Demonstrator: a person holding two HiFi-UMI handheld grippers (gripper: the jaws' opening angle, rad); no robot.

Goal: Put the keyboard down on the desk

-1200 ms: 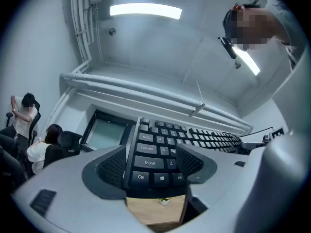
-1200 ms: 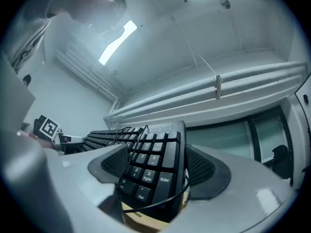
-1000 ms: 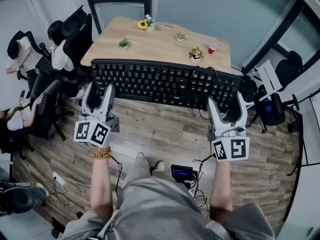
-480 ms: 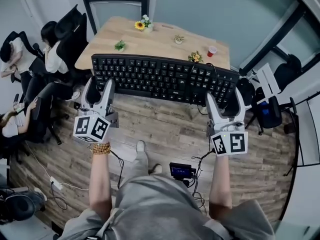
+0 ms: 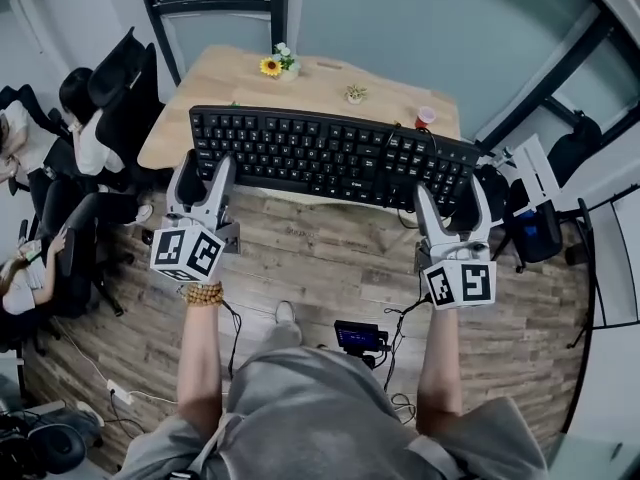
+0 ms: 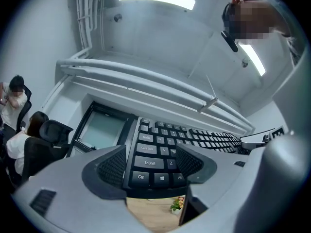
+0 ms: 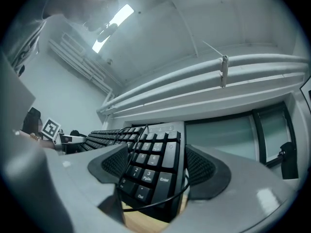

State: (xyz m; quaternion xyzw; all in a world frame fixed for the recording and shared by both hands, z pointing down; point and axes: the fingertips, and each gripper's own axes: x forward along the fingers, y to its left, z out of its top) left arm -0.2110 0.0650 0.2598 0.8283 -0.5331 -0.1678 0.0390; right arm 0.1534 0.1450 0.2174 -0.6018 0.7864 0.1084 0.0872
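Two grippers hold the long black keyboard (image 5: 330,156), one at each short end, so that it is level and does not tip. The left gripper (image 5: 205,176) is clamped on the end with the Ctrl and Shift keys. The right gripper (image 5: 452,196) is clamped on the end with the number keys.

The keyboard hangs in the air over the near edge of the pale wooden desk (image 5: 320,86). I think it is not resting on the wood yet, because bare desk shows below it in both gripper views.

A thin black cable (image 7: 151,205) loops across the right end, so it could get squashed if that end goes down first. A yellow flower pot (image 5: 272,65), a small green plant (image 5: 354,93) and a red cup (image 5: 426,117) stand nearer the far edge, so the near half looks like the best spot to land it.
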